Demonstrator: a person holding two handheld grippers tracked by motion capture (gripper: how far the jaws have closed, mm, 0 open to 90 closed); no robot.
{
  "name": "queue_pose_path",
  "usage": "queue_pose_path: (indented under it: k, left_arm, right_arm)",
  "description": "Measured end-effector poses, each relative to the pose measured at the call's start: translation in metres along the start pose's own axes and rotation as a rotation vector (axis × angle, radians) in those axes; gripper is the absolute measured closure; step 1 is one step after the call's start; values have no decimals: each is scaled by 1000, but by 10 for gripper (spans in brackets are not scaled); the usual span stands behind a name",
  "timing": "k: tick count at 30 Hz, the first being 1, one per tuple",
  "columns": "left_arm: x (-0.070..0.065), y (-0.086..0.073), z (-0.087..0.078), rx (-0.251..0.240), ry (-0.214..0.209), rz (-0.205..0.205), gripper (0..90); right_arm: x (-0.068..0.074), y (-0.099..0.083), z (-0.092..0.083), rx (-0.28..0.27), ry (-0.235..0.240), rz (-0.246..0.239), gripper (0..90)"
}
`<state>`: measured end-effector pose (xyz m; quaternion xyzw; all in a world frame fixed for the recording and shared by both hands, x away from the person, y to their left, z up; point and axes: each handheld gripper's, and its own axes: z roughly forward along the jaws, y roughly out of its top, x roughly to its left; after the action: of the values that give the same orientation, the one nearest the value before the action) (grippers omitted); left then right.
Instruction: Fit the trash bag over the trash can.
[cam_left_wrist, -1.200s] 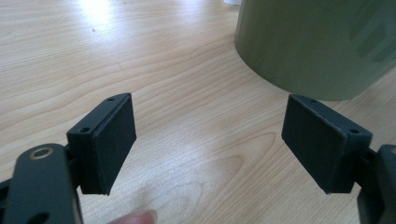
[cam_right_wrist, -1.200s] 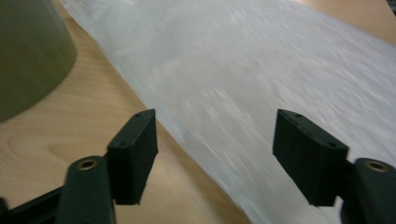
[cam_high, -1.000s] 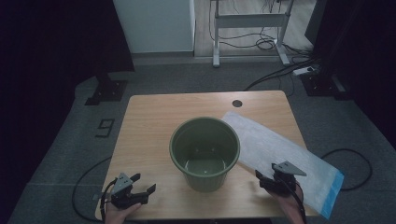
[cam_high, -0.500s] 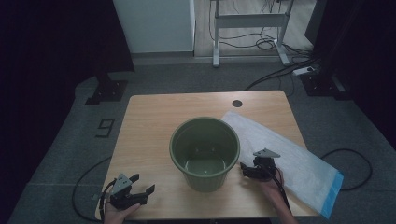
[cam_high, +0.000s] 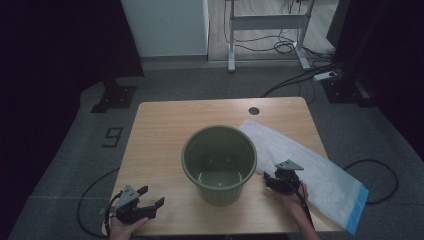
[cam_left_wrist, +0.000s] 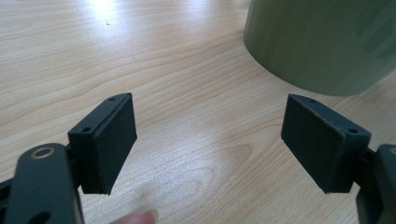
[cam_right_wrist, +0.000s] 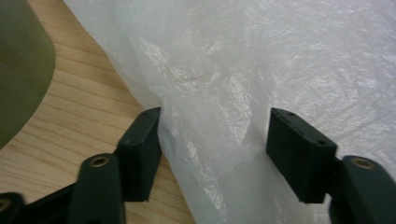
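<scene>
A dark green plastic bucket (cam_high: 219, 162) stands upright and empty in the middle of the wooden table (cam_high: 160, 130). A white translucent plastic bag (cam_high: 320, 175) with a blue end lies flat to its right, reaching over the table's corner. My right gripper (cam_high: 272, 181) sits low at the bag's left edge, just right of the bucket. Its jaws have just been closing, and in the right gripper view (cam_right_wrist: 215, 149) the bag's crinkled edge (cam_right_wrist: 280, 56) bunches between pads still apart. My left gripper (cam_high: 151, 196) rests open at the front left, with bare wood between its jaws (cam_left_wrist: 208, 140) and the bucket (cam_left_wrist: 322, 42) ahead.
A round cable hole (cam_high: 254, 110) sits at the table's far edge. Cables trail on the grey floor around the table, and a metal desk frame (cam_high: 267, 22) stands behind. The bucket wall (cam_right_wrist: 18, 70) is close on the left in the right gripper view.
My right gripper has moved left across the bag to its edge beside the bucket. The left gripper has stayed in place.
</scene>
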<state>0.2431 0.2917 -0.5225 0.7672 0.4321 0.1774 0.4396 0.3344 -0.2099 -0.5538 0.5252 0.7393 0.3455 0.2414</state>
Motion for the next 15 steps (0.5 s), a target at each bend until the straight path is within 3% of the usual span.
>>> queue_pose_path:
  k: [4,15]
  left_arm:
    - [-1,-1,0,5,5,-3,179]
    - [-5,0,5,32,4,0,187]
  right_arm:
    - [-2,-1,-2,-6,-9,4,446]
    - [-17,-4,-5,-19,-18,23,765]
